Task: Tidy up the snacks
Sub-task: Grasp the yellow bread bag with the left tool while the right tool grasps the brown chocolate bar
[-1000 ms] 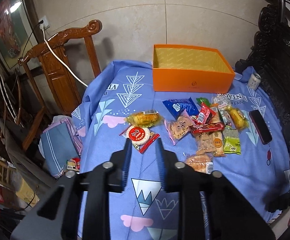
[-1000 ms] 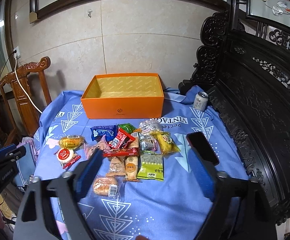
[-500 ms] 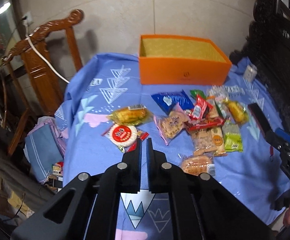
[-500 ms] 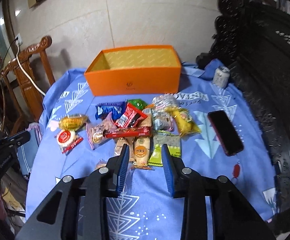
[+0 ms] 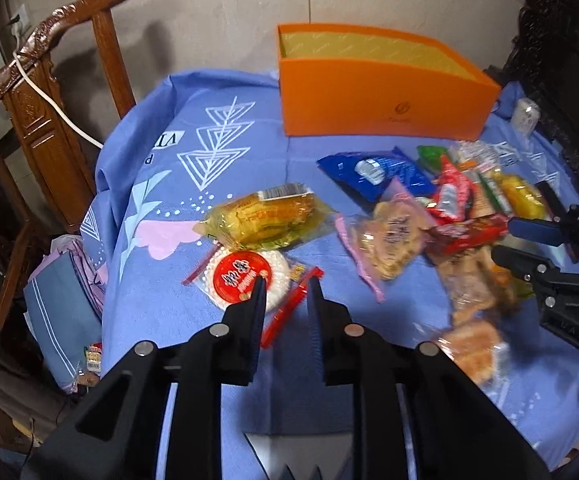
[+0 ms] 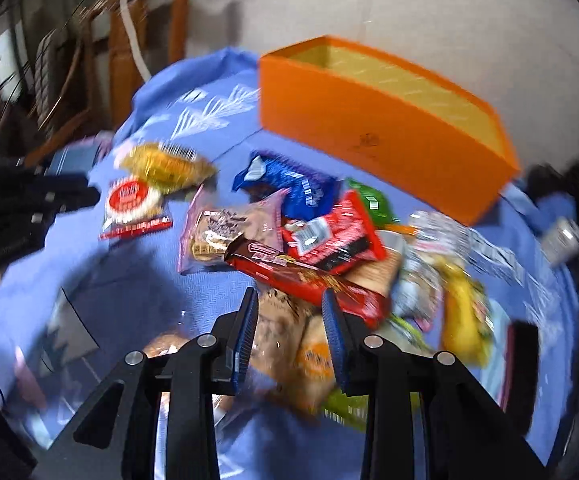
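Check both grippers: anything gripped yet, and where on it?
Nothing held. The left gripper is open over the red-labelled round snack packet. The right gripper is open over the brown biscuit packets, jaws not closed on either.

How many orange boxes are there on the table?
1. The orange box sits at the far side of the blue tablecloth, behind the snack pile, open at the top. Nothing else orange and box-shaped shows; none seems hidden.
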